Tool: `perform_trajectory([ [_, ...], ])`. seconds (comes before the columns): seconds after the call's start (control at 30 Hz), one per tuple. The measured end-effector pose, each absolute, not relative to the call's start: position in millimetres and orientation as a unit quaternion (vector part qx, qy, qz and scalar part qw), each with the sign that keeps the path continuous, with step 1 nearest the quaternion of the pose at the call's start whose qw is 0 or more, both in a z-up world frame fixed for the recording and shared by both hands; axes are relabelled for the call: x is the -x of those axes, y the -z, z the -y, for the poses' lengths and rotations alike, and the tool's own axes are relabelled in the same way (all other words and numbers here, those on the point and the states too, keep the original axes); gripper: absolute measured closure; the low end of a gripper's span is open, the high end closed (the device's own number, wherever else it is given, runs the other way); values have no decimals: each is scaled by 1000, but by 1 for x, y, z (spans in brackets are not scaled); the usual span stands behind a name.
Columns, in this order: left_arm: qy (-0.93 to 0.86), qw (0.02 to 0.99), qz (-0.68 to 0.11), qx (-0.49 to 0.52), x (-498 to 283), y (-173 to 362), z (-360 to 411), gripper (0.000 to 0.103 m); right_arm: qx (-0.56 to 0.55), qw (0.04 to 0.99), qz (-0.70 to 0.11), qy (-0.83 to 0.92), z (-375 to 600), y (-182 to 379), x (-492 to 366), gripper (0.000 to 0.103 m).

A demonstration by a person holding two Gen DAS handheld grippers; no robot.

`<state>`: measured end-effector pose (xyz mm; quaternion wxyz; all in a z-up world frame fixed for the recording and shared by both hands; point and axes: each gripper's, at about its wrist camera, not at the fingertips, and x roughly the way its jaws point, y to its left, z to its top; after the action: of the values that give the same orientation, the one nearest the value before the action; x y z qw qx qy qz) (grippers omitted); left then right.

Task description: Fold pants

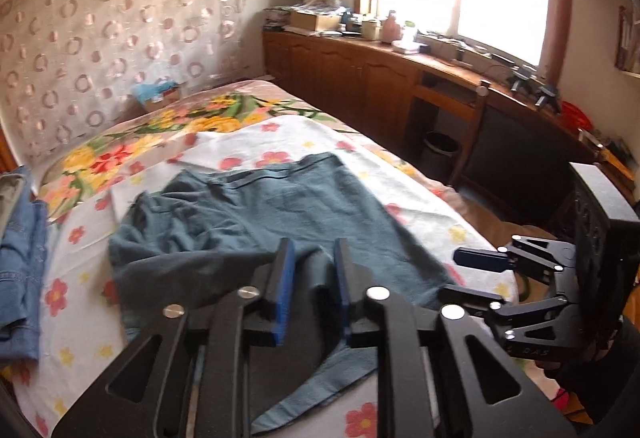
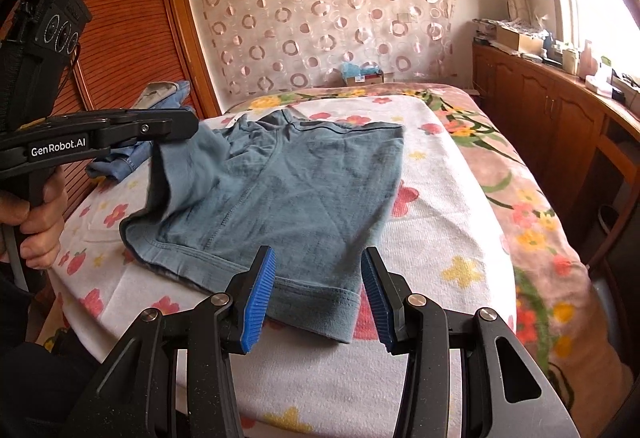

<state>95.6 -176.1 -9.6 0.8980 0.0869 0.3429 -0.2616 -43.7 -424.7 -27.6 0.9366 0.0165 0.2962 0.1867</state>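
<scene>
Blue-grey short pants (image 1: 248, 214) (image 2: 300, 190) lie on a white flowered blanket (image 2: 440, 222) on the bed. My left gripper (image 1: 314, 278) stands slightly open, with a raised fold of the pants' left side between its blue pads; a gap shows beside the fold. From the right wrist view this left gripper (image 2: 188, 134) hovers over the pants' left edge, and the cloth rises toward its tip. My right gripper (image 2: 318, 294) (image 1: 472, 278) is open above the pants' near right hem corner, its pads clear of the cloth.
Folded denim jeans (image 1: 20, 258) (image 2: 120, 162) lie at the bed's left edge. A wooden wardrobe (image 2: 132, 38) stands to the left, and a long cluttered wooden cabinet (image 1: 360, 78) runs under the window. A bin (image 1: 440, 154) sits on the floor to the right.
</scene>
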Motion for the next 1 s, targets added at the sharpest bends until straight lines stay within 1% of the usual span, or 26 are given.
perform_trajectory([
  [0.1, 249, 904, -338, -82, -95, 10, 163, 60, -17, 936, -297, -189, 423, 28, 40, 57],
  [0.17, 241, 907, -335, -77, -94, 11, 155, 57, -15, 935, -297, -191, 420, 28, 38, 57],
  [0.2, 236, 909, -334, -77, -95, 12, 151, 52, -13, 935, -297, -193, 420, 29, 36, 57],
  [0.23, 228, 912, -332, -77, -95, 14, 145, 39, -13, 935, -298, -194, 418, 29, 35, 57],
  [0.3, 218, 914, -332, -75, -96, 19, 138, 23, -14, 934, -298, -197, 415, 30, 33, 57],
  [0.73, 180, 911, -365, -62, -93, 57, 101, 23, -11, 925, -307, -225, 389, 39, 1, 57],
  [0.8, 177, 911, -367, -62, -92, 60, 98, 23, -12, 922, -315, -225, 387, 43, -6, 63],
  [0.93, 175, 910, -371, -62, -90, 66, 95, 23, -14, 918, -327, -223, 385, 47, -15, 68],
  [1.0, 173, 909, -373, -63, -90, 68, 95, 23, -13, 916, -333, -224, 384, 48, -18, 74],
])
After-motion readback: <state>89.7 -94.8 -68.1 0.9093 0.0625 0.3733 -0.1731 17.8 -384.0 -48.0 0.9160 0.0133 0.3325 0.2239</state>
